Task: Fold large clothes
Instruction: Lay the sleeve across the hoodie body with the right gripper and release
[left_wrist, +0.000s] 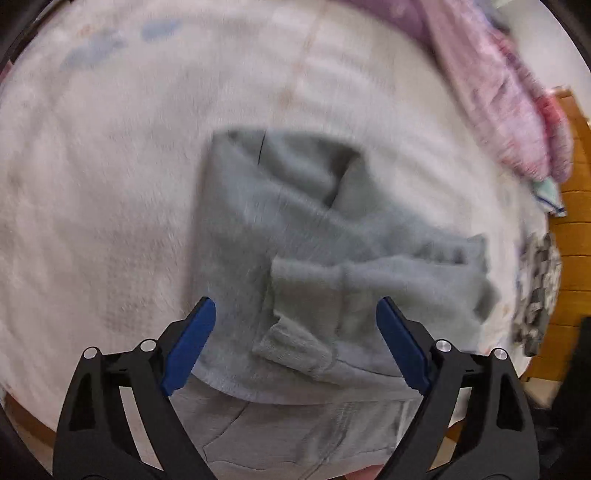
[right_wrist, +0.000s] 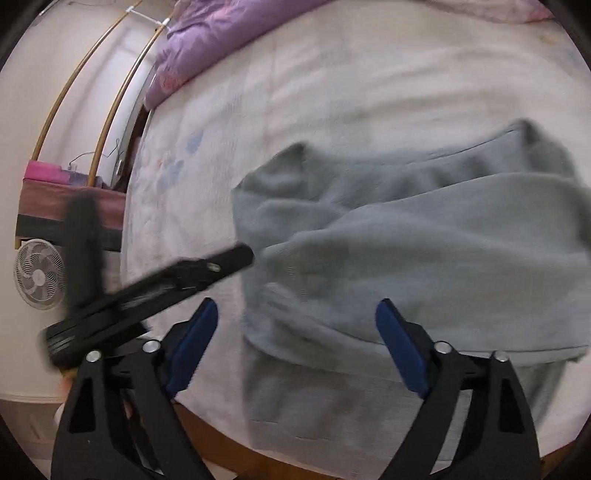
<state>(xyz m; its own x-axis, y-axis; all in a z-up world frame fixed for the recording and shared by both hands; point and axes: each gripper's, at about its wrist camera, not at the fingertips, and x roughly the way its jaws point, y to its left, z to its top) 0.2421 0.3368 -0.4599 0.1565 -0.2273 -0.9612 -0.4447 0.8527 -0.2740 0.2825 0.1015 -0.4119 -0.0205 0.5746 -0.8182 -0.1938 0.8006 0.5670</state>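
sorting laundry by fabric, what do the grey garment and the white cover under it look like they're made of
Grey garment: looks like soft knit, maybe fleece or sweatshirt jersey; matte, with a ribbed cuff. White bed cover: looks like quilted cotton-type cloth, matte with faint stitched lines. Motion blur leaves both uncertain.

No readable text, labels, brand names, numbers or signs appear in either wrist view. Both pictures are smeared by motion blur, and the faint blue and pink marks on the white quilted bed cover (right_wrist: 192, 147) at centre left are printed patterns, not letters.
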